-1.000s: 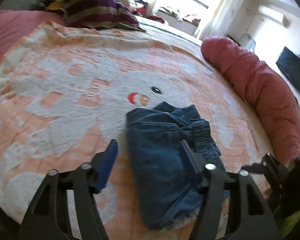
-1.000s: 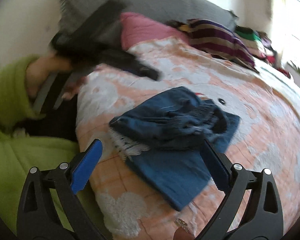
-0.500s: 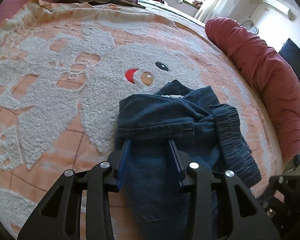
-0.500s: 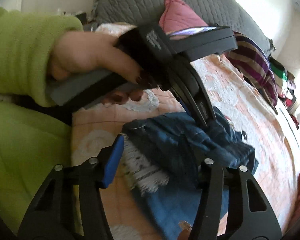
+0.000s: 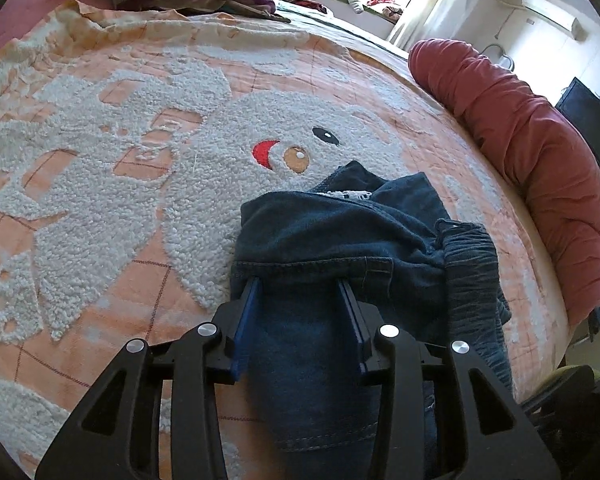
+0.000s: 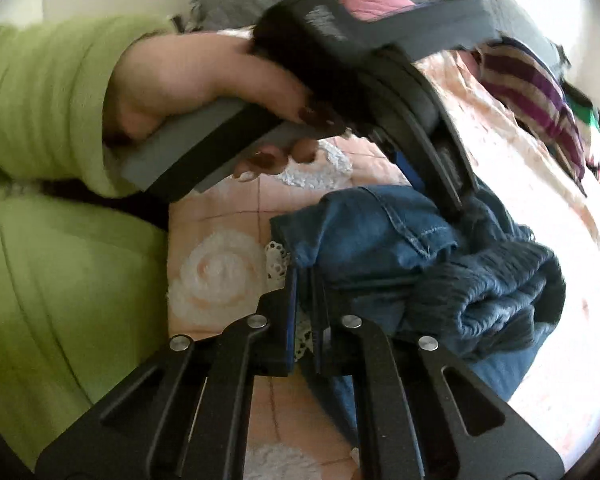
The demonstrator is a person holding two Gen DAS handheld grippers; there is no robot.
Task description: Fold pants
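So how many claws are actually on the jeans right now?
2. The left claw straddles a denim fold, jaws apart; the right claw is pinched on the jeans edge nearest the person.

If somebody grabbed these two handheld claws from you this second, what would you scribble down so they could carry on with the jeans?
Left gripper: fingers part open, straddling a band of the pants; grip not confirmed.
Right gripper: shut on the pants' near edge, by the white lace trim.
Pants: bunched in a rough bundle on the orange blanket, ribbed waistband at the right side.
Done: legs seem already doubled over.
Left: probably one more fold, then flatten and square the bundle.
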